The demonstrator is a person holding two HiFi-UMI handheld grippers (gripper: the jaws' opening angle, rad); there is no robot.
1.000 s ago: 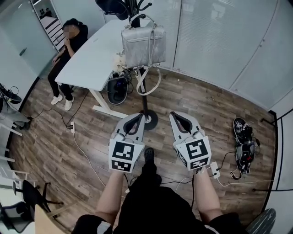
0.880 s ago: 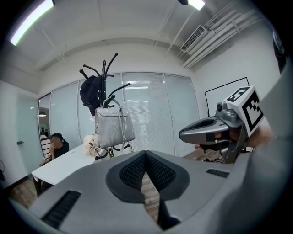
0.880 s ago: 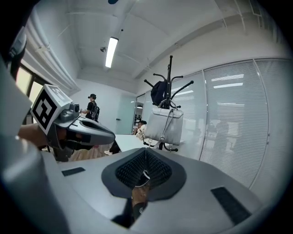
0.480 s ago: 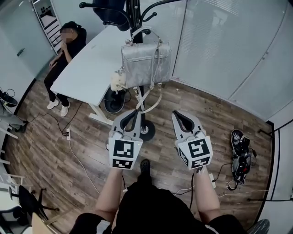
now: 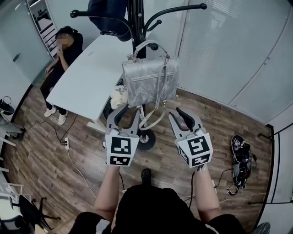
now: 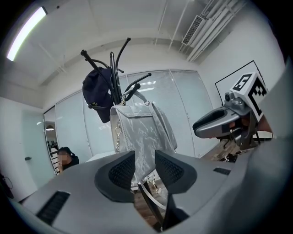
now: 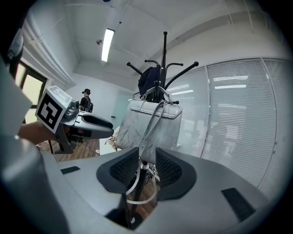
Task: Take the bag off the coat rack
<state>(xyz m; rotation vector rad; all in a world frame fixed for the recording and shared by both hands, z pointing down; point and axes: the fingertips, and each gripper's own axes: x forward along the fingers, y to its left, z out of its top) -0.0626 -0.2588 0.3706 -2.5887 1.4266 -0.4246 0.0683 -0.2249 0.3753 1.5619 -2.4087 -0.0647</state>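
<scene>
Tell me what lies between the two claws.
Between left claw and right claw, both opening and empty, hangs the bag's strap loop, with the coat rack base on the floor below it. The head view shows this.

Counted in the scene: one silver textured handbag (image 5: pixel 149 84), one black metal coat rack (image 5: pixel 136 18), one dark navy fabric item (image 5: pixel 107 13), one white rectangular table (image 5: pixel 84 75), one seated person in black clothing (image 5: pixel 64 52), one fluffy cream charm (image 5: pixel 118 97), one white power strip (image 5: pixel 66 142).
</scene>
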